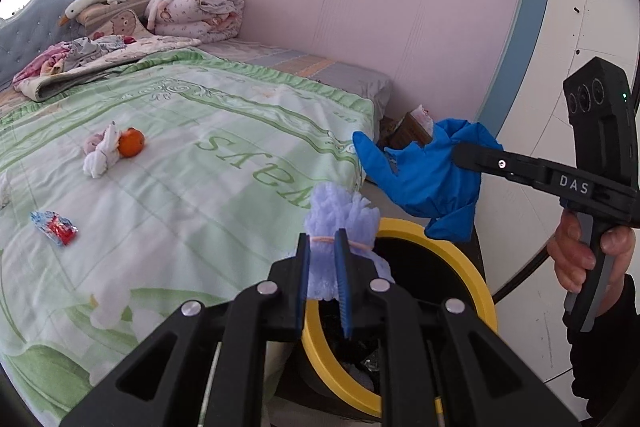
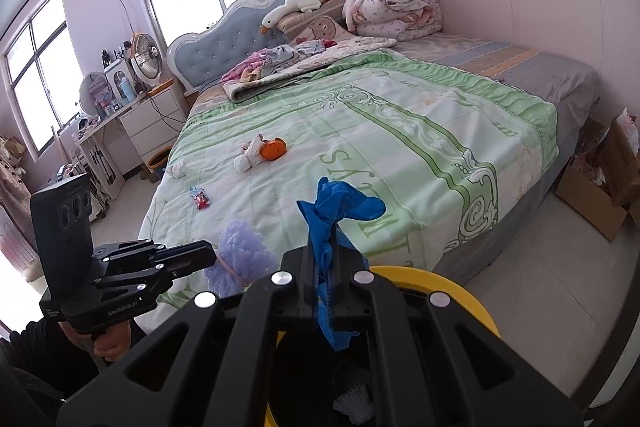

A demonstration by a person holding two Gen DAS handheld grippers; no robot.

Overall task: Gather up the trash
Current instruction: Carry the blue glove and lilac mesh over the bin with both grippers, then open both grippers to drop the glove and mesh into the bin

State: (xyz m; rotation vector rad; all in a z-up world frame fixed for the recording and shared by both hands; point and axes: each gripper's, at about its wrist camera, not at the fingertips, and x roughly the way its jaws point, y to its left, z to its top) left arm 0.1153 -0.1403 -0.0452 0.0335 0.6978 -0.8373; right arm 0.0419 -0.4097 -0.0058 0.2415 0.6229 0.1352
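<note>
The left gripper (image 1: pixel 324 251) squeezes a fluffy purple wad (image 1: pixel 340 215) tied with a rubber band, right above the yellow-rimmed bin (image 1: pixel 476 275) next to the bed (image 1: pixel 240 131). The right gripper (image 2: pixel 324 263) pinches a crumpled blue glove (image 2: pixel 340 207) tight over the same bin. An orange (image 1: pixel 131 142), a white tissue ball (image 1: pixel 102 155) and a candy wrapper (image 1: pixel 54 227) lie on the green blanket.

Both wrist views look down over the yellow-rimmed bin (image 1: pixel 478 269) close by, sharing the bed (image 2: pixel 400 131) beyond.
</note>
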